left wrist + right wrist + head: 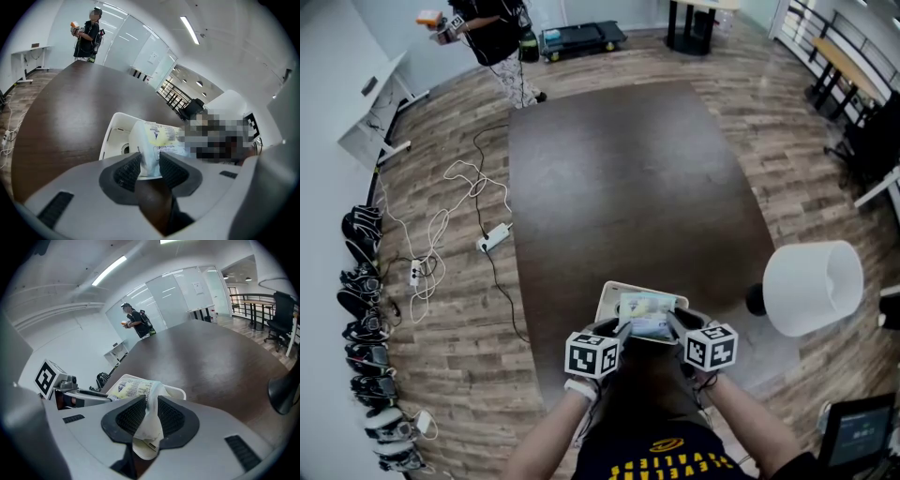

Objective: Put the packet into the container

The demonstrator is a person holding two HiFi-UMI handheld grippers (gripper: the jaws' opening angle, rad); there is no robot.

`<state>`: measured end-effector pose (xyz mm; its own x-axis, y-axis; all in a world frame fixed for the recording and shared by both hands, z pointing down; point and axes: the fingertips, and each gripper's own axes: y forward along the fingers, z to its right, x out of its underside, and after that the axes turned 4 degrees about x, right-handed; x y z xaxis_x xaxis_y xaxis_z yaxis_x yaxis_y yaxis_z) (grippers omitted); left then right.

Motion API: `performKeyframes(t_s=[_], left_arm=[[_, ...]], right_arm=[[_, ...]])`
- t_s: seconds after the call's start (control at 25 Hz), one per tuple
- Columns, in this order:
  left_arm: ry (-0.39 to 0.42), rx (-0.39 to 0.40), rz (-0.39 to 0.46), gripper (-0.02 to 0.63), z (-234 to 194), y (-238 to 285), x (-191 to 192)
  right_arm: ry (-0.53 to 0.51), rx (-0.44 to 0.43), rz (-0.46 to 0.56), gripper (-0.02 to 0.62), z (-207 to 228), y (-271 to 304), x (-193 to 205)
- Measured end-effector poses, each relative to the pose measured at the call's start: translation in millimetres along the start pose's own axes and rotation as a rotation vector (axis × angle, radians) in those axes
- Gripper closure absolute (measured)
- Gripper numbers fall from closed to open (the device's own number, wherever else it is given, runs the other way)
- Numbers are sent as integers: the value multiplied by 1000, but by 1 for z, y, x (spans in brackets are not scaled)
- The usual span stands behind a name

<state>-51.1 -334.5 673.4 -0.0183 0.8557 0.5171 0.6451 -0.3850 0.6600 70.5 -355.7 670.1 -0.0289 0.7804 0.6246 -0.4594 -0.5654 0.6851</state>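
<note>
**Packet over the container, pinched at both ends**

Packet (649,315): held clear above the container's near half, stretched between the two tools. Its long axis runs left to right, the same way as the container's long side, so the two look roughly lined up.

Left gripper (150,163): clamped on the packet's left end, with film bunched between the pads.

Right gripper (151,412): clamped on the right end the same way, with a crumpled tail of film sticking out behind the pads. Neither tool is empty or slack.

Container (609,292): white, shallow and open-topped. It sits directly under the packet and reaches a bit past it on the far side. The left gripper view shows only moulded features in its floor, no contents that I can see. Each tool stands at its own end of the container, the left at the left wall and the right at the right rim.

Table (619,187): dark top. The container sits at its near edge, close to the person's body.

Judgement:
- **Next move:** mostly straight down, maybe with a slight push toward the container's far side to centre the packet.
- **Which hand:** both are equally near, so neither leads.
- **Risk:** the packet spans most of the container's length, so a taut end could catch the rim. Bringing the tools slightly together would let it sag in.
</note>
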Motion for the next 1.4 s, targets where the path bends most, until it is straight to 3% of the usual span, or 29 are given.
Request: performKeyframes(t_s=[0.28, 0.68, 0.96, 1.24, 1.4], left_arm=[[50, -28, 16, 479, -7, -7, -8], [16, -36, 128, 461, -1, -42, -18], [-37, 54, 218, 462, 36, -79, -5], [-1, 147, 251, 463, 80, -100, 5], [8, 198, 298, 548, 103, -114, 3]], right_arm=[[27, 1, 15, 525, -2, -6, -1], [59, 19, 107, 525, 1, -39, -14], [108, -20, 147, 526, -10, -66, -18], [95, -113, 150, 529, -33, -92, -8], [72, -160, 170, 580, -54, -110, -8]])
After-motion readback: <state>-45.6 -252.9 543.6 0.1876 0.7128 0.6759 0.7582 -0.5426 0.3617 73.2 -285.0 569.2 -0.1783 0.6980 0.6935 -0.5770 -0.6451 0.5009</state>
